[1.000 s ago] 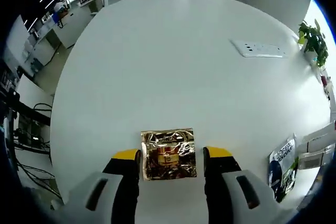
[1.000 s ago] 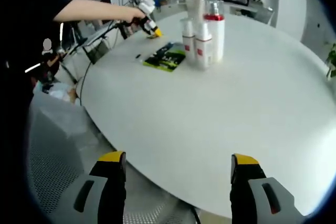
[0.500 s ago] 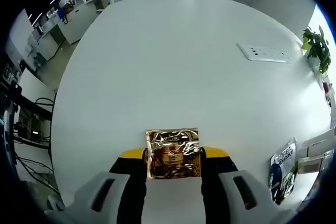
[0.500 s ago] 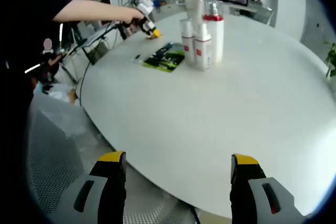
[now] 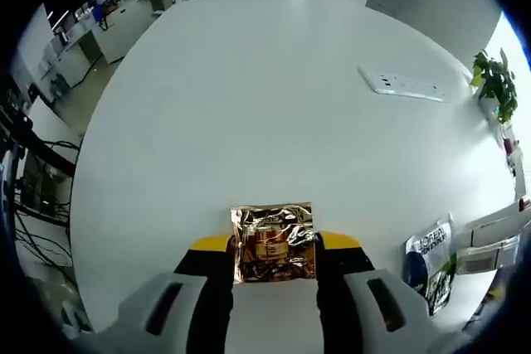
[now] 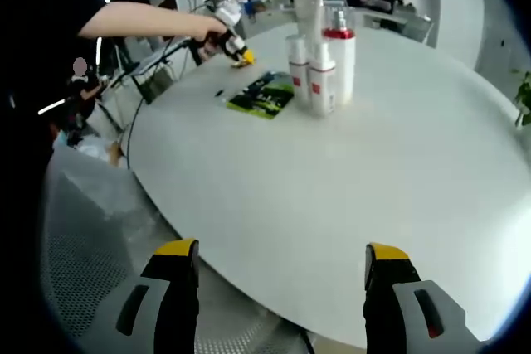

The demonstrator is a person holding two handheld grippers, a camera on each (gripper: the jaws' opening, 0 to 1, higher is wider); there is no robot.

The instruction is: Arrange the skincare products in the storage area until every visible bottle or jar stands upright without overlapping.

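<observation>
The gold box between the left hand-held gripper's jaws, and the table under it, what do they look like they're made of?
The gold box looks wrapped in metallic foil or foil-faced card: crinkled, mirror-bright, with patchy reflections. The table looks like a smooth white laminate or painted top with a matte finish: even colour, only soft glare. Neither material is certain.

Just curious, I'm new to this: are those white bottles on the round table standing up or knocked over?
Upright. In the right gripper view the white bottles stand clustered on the table, caps pointing up.
</observation>
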